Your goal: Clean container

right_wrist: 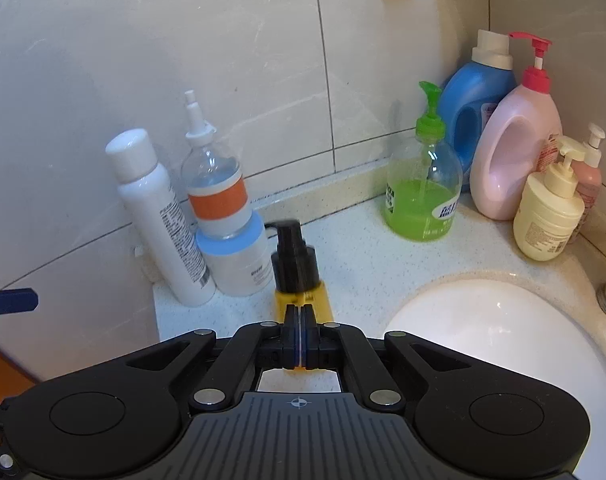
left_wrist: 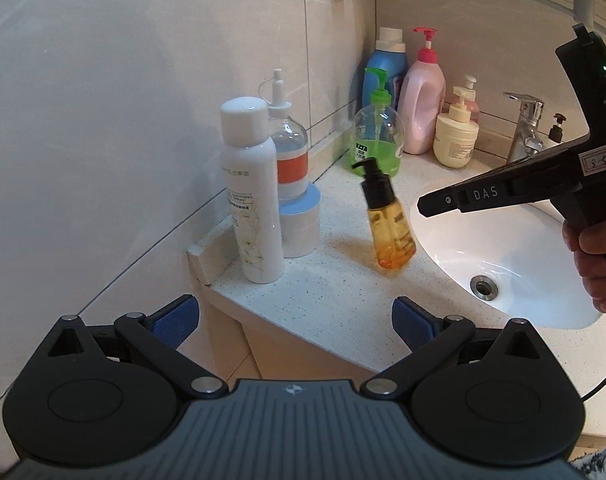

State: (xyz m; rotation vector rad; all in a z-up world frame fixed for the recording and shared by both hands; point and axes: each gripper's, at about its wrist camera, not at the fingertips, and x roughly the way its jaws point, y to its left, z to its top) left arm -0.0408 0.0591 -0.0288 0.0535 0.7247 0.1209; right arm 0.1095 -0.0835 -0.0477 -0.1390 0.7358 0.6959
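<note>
A small amber pump bottle with a black pump top [left_wrist: 389, 220] stands tilted on the speckled counter [left_wrist: 323, 280] beside the white sink basin [left_wrist: 515, 256]; it looks blurred. In the right wrist view the bottle [right_wrist: 299, 276] sits just beyond my right gripper [right_wrist: 301, 314], whose fingers are pressed together with nothing between them. In the left wrist view the right gripper [left_wrist: 423, 202] hovers over the basin, to the right of the bottle. My left gripper [left_wrist: 295, 322] is open and empty, below the counter's front corner.
Along the wall stand a tall white bottle [left_wrist: 253, 196], a clear bottle with an orange band [left_wrist: 289, 152] on a blue-lidded jar [left_wrist: 301, 224], a green soap pump [left_wrist: 377, 140], blue [left_wrist: 385, 68], pink [left_wrist: 423, 104] and cream [left_wrist: 457, 136] bottles. A chrome tap [left_wrist: 525, 128] stands behind the basin.
</note>
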